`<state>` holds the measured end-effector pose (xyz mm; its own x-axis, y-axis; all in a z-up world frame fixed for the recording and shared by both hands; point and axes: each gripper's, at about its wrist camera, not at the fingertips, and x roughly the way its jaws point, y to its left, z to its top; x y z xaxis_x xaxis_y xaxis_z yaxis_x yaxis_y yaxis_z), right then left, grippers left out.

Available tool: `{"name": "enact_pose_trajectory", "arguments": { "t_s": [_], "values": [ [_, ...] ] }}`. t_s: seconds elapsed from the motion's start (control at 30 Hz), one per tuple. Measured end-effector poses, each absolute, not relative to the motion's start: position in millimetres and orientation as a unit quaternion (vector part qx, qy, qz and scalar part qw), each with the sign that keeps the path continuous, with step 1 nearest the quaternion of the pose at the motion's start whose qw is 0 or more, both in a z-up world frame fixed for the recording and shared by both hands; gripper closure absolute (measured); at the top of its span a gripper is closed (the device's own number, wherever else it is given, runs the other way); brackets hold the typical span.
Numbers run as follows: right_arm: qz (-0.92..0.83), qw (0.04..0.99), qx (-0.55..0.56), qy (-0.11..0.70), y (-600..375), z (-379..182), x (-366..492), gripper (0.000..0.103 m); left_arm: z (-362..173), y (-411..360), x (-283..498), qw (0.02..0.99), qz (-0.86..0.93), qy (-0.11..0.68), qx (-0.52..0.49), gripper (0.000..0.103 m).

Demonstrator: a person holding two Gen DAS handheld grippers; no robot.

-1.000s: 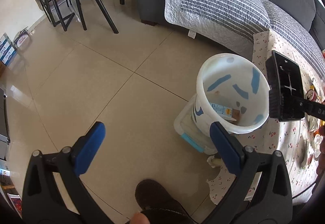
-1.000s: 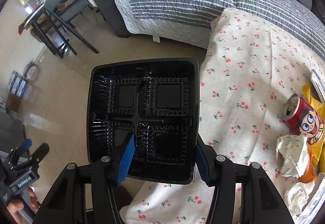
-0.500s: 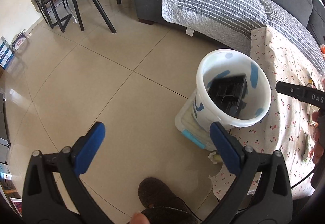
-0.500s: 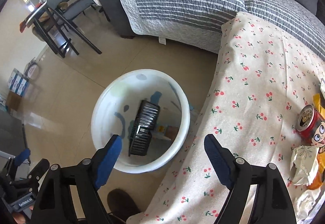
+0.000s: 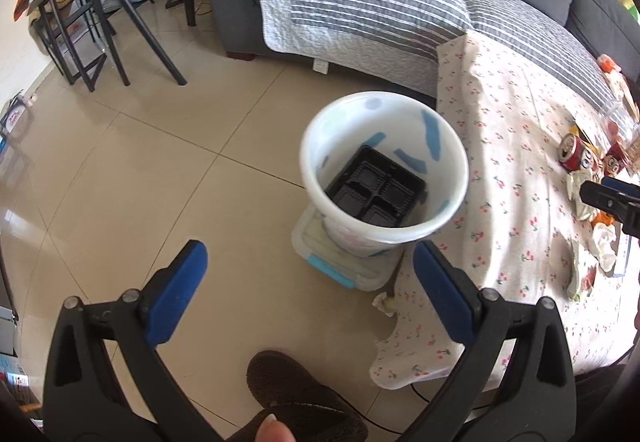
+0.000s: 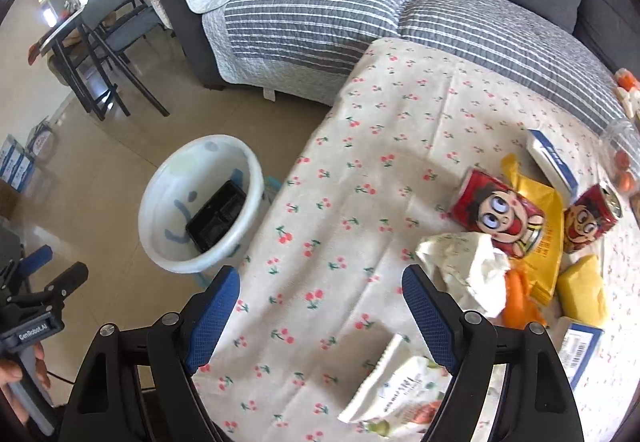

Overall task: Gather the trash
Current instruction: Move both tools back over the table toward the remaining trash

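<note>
A white bucket (image 5: 344, 129) with blue marks stands on the floor by the table's left edge, also in the right wrist view (image 6: 168, 193). A black compartment tray (image 5: 376, 191) lies inside it, leaning on the wall (image 6: 218, 215). My right gripper (image 6: 320, 276) is open and empty above the cherry-print tablecloth (image 6: 360, 145). To its right lie crumpled paper (image 6: 468, 266), two red cartoon cans (image 6: 498, 215), a yellow packet (image 6: 540, 209) and a snack bag (image 6: 396, 390). My left gripper (image 5: 310, 254) hangs open and empty over the floor, just short of the bucket.
The bucket rests on a lidded plastic box (image 5: 340, 266). A grey sofa (image 5: 360, 1) with a striped quilt runs behind the table. Dark chairs (image 5: 120, 21) stand at the far left. A slippered foot (image 5: 296, 394) and a crumpled tissue (image 5: 384, 304) are on the floor.
The right gripper let go of the black tray, which dropped into the bucket. It then opened wide and swung right over the table. The left gripper shifted slightly toward the bucket.
</note>
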<state>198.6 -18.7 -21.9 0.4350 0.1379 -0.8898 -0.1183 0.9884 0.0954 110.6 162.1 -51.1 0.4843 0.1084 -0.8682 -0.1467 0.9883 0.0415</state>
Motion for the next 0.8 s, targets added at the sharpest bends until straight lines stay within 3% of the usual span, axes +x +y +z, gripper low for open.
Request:
{"name": "enact_pose_trajectory", "arguments": {
  "t_s": [0.8],
  "values": [
    [-0.046,0.835,0.056,0.546,-214,-28,100,0.017,-75,-35,121,0.796,-0.135,0.590,0.014,0.001]
  ]
}}
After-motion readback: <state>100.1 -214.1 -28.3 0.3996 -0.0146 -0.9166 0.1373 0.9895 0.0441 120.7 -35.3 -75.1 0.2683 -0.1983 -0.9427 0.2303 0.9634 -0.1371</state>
